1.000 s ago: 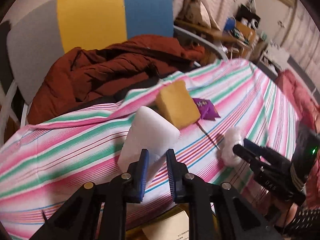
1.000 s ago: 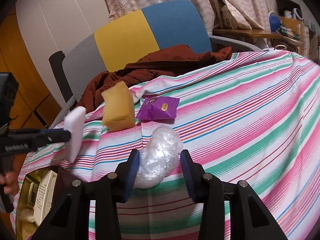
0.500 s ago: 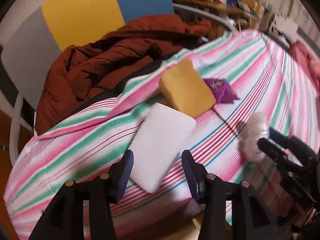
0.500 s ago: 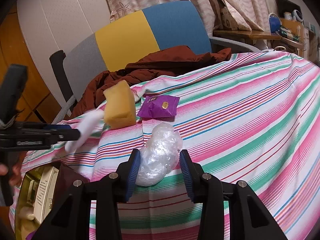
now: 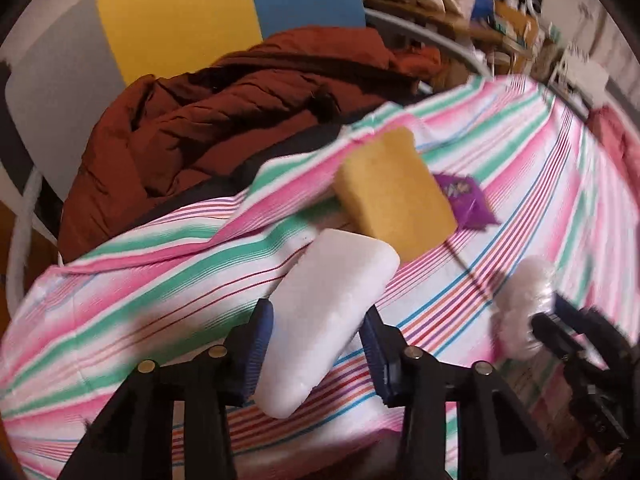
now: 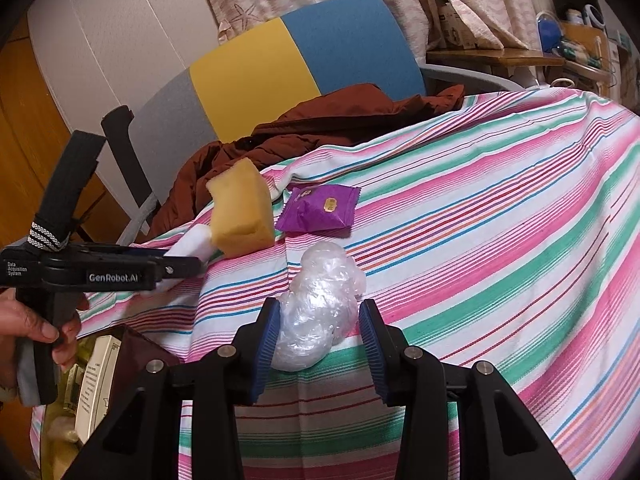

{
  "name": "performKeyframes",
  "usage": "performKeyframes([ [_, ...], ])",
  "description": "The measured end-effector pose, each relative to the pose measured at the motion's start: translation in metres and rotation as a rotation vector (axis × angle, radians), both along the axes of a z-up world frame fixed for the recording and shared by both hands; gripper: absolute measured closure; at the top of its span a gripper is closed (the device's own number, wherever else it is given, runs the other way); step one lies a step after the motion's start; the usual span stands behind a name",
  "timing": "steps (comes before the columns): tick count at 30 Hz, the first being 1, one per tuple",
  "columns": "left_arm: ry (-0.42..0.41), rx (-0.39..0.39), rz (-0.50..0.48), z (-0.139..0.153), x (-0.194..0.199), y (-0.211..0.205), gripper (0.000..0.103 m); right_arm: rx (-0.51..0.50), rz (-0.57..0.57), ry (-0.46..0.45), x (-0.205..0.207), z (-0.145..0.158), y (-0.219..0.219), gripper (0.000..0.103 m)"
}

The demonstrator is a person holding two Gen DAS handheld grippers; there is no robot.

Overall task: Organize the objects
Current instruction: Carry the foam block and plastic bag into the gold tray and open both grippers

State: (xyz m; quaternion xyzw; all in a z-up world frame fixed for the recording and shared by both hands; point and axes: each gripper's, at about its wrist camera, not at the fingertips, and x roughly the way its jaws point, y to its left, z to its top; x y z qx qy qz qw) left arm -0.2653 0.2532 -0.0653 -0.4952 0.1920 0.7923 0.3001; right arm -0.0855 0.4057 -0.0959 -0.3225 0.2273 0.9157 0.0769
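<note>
A white sponge (image 5: pixel 324 320) lies flat on the striped cloth, touching the lower edge of a yellow sponge (image 5: pixel 394 196). My left gripper (image 5: pixel 316 336) straddles the white sponge; its jaws are closing, and the pads sit close beside it without clearly pressing. A purple snack packet (image 5: pixel 466 200) lies behind the yellow sponge. In the right wrist view my right gripper (image 6: pixel 318 336) is shut on a crumpled ball of clear plastic (image 6: pixel 320 312) resting on the cloth. The yellow sponge (image 6: pixel 240 212), the purple packet (image 6: pixel 320 210) and my left gripper (image 6: pixel 180 266) show to its left.
A rust-brown jacket (image 5: pixel 224 120) is heaped on a grey, yellow and blue chair (image 5: pixel 172 12) behind the table. The striped tablecloth (image 6: pixel 500 240) stretches to the right. Below the table's near left edge sits a container with boxes (image 6: pixel 92 380). A person's hand (image 6: pixel 28 320) holds the left gripper.
The left gripper let go of the white sponge, which it held on edge; the sponge now lies flat beside the yellow one. Its jaws spread wide, then narrowed. The right gripper kept still.
</note>
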Motion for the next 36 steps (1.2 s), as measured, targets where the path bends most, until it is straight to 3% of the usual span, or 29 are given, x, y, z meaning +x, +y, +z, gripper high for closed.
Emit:
performKeyframes([
  [4,-0.009,0.112,0.082,0.02,0.002,-0.024,0.074,0.015,-0.007,0.011,0.002,0.003,-0.002,0.063],
  [7,-0.042,0.241,0.13,0.036,0.014,-0.047,0.074,0.009,0.002,0.021,0.008,0.006,-0.003,0.064],
  [9,-0.009,0.267,0.124,0.045,0.027,-0.058,0.074,-0.006,0.009,0.016,0.015,0.006,-0.004,0.068],
  [13,0.055,0.286,0.084,0.058,0.05,-0.071,0.074,-0.012,0.024,0.011,0.03,0.01,-0.005,0.087],
  [20,0.049,0.463,0.115,0.085,0.088,-0.112,0.075,0.039,0.039,0.013,0.047,0.025,-0.012,0.09],
  [21,0.042,0.487,0.124,0.088,0.094,-0.119,0.075,0.025,0.024,0.007,0.044,0.024,-0.009,0.088],
  [23,0.04,0.537,0.149,0.095,0.109,-0.137,0.075,-0.018,-0.002,-0.024,0.031,0.019,-0.001,0.07],
  [24,0.039,0.549,0.161,0.097,0.116,-0.146,0.075,-0.027,-0.012,-0.041,0.026,0.017,0.002,0.039],
  [25,0.054,0.546,0.176,0.098,0.124,-0.155,0.075,-0.034,-0.018,-0.052,0.018,0.014,0.002,0.029],
  [29,0.111,0.513,0.236,0.098,0.153,-0.189,0.075,0.01,0.016,-0.065,-0.009,0.011,-0.005,0.031],
  [30,0.123,0.503,0.252,0.096,0.161,-0.199,0.075,0.023,0.038,-0.082,-0.016,0.01,-0.009,0.041],
  [31,0.126,0.501,0.26,0.094,0.167,-0.204,0.074,0.034,0.058,-0.098,-0.021,0.009,-0.012,0.061],
  [36,0.116,0.46,0.292,0.077,0.191,-0.223,0.075,0.088,0.147,-0.079,-0.008,0.025,-0.038,0.063],
])
